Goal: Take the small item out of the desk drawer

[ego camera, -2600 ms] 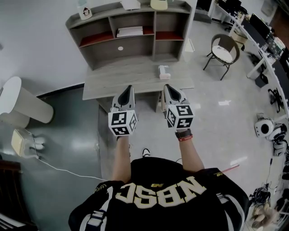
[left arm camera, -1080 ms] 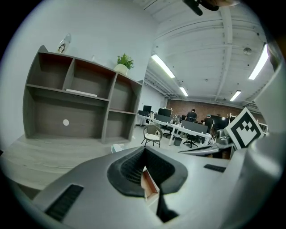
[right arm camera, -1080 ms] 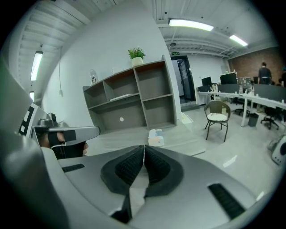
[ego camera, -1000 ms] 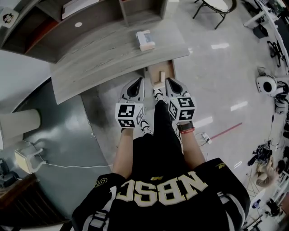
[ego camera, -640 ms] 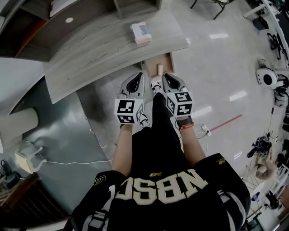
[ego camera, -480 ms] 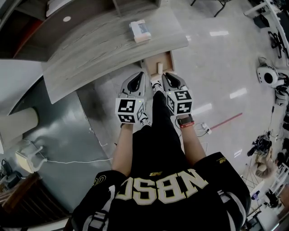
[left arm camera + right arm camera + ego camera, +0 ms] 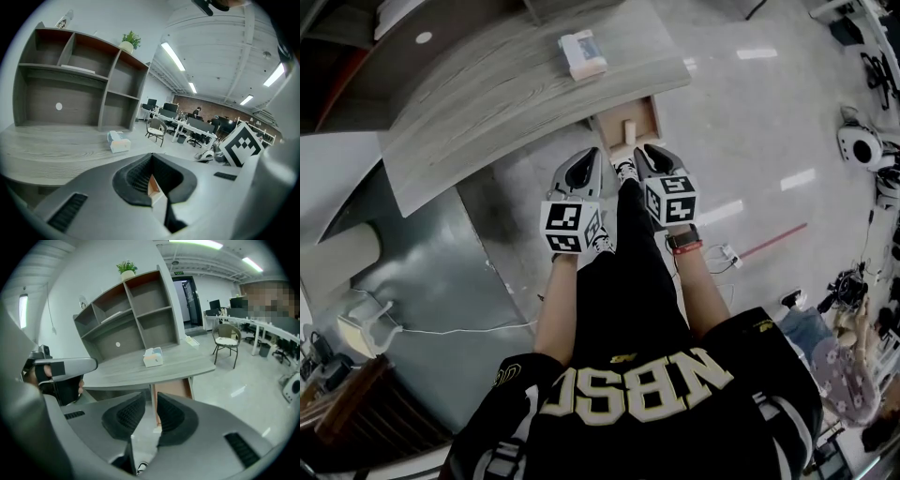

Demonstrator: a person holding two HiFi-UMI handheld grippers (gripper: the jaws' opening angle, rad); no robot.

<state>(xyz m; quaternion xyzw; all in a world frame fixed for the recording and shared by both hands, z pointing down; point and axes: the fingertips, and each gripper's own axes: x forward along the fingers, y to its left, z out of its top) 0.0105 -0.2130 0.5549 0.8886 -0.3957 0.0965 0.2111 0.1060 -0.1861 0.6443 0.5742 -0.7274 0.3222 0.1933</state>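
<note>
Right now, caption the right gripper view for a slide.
Right gripper, empty jaws just opening, faces the drawer under the desk.

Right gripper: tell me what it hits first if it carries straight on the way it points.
Most likely the open drawer under the desk edge. It shows between the jaws of the right gripper, which have just been opening with nothing held. Depth is unclear.

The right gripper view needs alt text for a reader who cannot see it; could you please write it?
The right tool, its jaws just opening with nothing between them, points at the brown drawer under a grey desk. A tissue box sits on the desk, a shelf unit behind it.
</note>
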